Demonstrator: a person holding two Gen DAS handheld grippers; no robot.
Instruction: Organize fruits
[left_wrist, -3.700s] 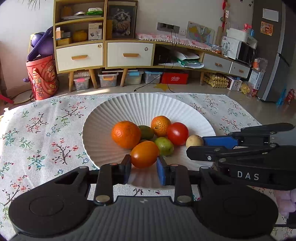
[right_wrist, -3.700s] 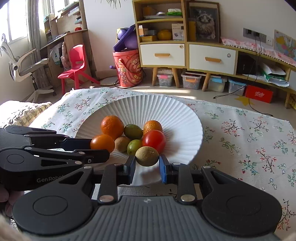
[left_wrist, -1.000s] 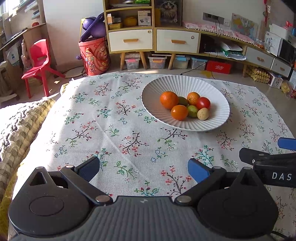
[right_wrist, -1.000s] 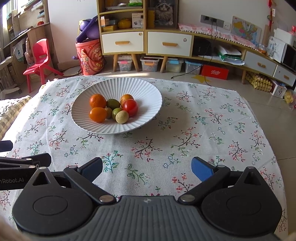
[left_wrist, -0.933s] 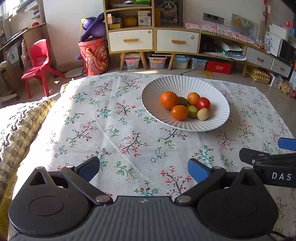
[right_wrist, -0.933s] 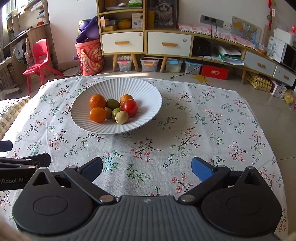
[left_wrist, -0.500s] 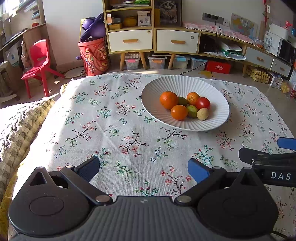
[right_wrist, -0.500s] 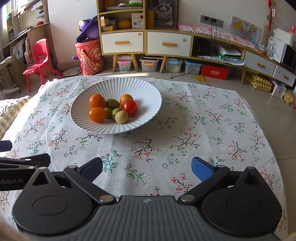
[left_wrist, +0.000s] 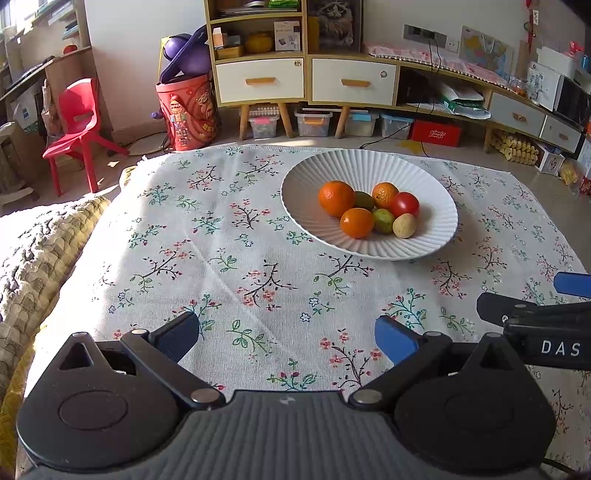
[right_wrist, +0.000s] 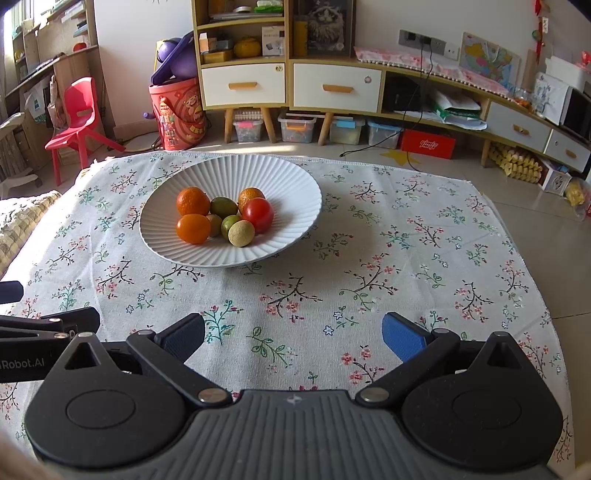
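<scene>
The fruits (left_wrist: 369, 210) are all sitting together in the white ribbed bowl (left_wrist: 436, 236): two oranges, a smaller orange one, a red tomato (right_wrist: 258, 214), green ones and a pale round one (right_wrist: 241, 233) at the near edge. From the left gripper (left_wrist: 286, 338) the bowl is lying well ahead and to the right; from the right gripper (right_wrist: 293, 338), ahead and to the left. Seconds ago each claw was pinching a fruit right at the bowl; now both are hanging back over the flowered tablecloth (left_wrist: 221, 258), jaws spread wide and holding nothing. Over the last second nothing is shifting.
</scene>
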